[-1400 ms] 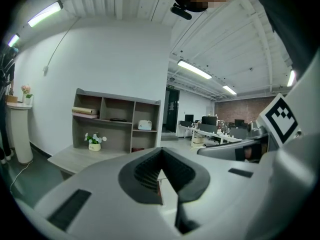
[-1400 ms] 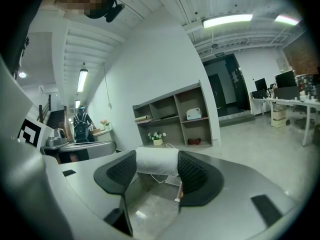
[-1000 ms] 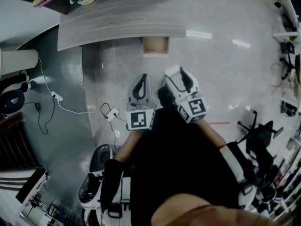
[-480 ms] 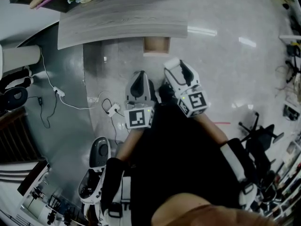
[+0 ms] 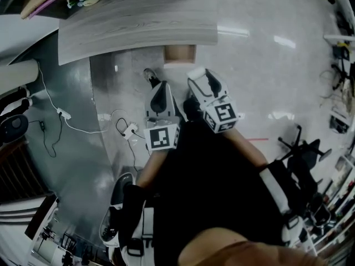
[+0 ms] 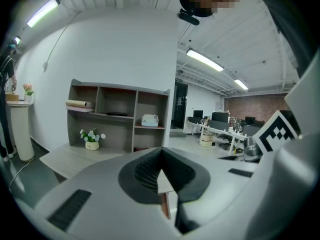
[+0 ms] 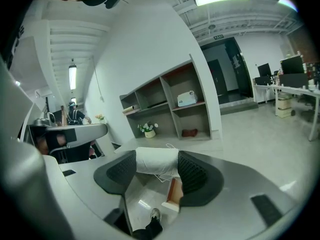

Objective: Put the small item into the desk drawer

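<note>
Person stands facing the desk, both tools held low in front of the body. Right gripper is clamped on the small item, a white soft roll with a thin string trailing beneath it; its long axis runs jaw to jaw, crosswise to the line of reach. Left gripper has its pads pressed together at the tips with nothing between them. The drawer is pulled out from under the desk's front edge, wood-coloured inside, and lies ahead of and below both tools. In the right gripper view the drawer shows directly under the held item, framed between the jaws, so the line of travel looks like forward and down. In the head view the right gripper sits slightly nearer the drawer than the left gripper, which is just beside it on the person's left; the two are close but apart. The desk top overhangs the drawer's rear, so by my judgement only the pulled-out front part is reachable from above. The pale floor around the drawer looks open. Floor cables lie well to the left and an office chair well to the right, neither in the path. The person's shoe shows below the drawer in the right gripper view.
</note>
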Motion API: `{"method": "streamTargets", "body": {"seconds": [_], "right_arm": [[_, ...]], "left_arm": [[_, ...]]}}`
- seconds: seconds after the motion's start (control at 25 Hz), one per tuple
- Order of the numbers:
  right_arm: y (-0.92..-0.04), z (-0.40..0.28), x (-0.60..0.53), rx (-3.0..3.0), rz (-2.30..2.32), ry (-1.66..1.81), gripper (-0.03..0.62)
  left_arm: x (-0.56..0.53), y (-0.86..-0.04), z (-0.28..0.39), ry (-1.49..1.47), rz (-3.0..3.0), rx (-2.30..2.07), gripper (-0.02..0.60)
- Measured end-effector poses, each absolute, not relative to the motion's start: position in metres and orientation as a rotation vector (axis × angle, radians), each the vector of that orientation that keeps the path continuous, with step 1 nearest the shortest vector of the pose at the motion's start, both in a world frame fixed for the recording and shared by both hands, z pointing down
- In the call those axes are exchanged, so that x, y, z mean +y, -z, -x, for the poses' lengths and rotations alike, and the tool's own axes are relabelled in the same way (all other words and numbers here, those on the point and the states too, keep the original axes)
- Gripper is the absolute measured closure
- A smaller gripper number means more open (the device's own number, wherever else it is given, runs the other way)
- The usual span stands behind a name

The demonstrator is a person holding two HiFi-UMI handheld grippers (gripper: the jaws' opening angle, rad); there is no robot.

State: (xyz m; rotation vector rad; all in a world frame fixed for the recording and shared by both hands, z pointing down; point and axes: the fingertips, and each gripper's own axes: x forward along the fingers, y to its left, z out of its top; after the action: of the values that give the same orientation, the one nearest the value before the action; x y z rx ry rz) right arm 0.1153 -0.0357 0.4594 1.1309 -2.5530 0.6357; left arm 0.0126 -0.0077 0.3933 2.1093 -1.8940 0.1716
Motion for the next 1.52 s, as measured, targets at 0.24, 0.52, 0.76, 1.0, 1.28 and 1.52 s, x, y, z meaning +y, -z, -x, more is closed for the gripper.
{"method": "streamTargets", "body": {"seconds": [0.24, 0.52, 0.76, 1.0, 1.28, 1.52], "right_arm": [[-0.487, -0.094, -0.048, -2.497, -1.131, -0.647, 0.335], [-0.512, -0.063, -0.062, -2.436, -1.13, -0.686, 0.335], [-0.536, -0.044, -0.078, -2.358, -1.158, -0.727, 0.335], [-0.57, -0.032, -0.091, -2.288, -1.179, -0.729, 0.335], [-0.612, -0.019, -0.103, -2.193, -1.178, -0.784, 0.335], [-0.656, -0.017, -0.104, -2.102, -1.16, -0.807, 0.335]], "left_arm": [[-0.028, -0.407, 0.011, -0.167, -2.098, -1.872, 0.584], [-0.05, -0.417, 0.042, -0.171, -2.095, -1.845, 0.584], [-0.07, -0.426, 0.062, -0.179, -2.096, -1.802, 0.584], [-0.083, -0.436, 0.079, -0.182, -2.09, -1.782, 0.584], [-0.094, -0.448, 0.093, -0.189, -2.076, -1.767, 0.584], [-0.098, -0.46, 0.097, -0.207, -2.067, -1.748, 0.584]]}}
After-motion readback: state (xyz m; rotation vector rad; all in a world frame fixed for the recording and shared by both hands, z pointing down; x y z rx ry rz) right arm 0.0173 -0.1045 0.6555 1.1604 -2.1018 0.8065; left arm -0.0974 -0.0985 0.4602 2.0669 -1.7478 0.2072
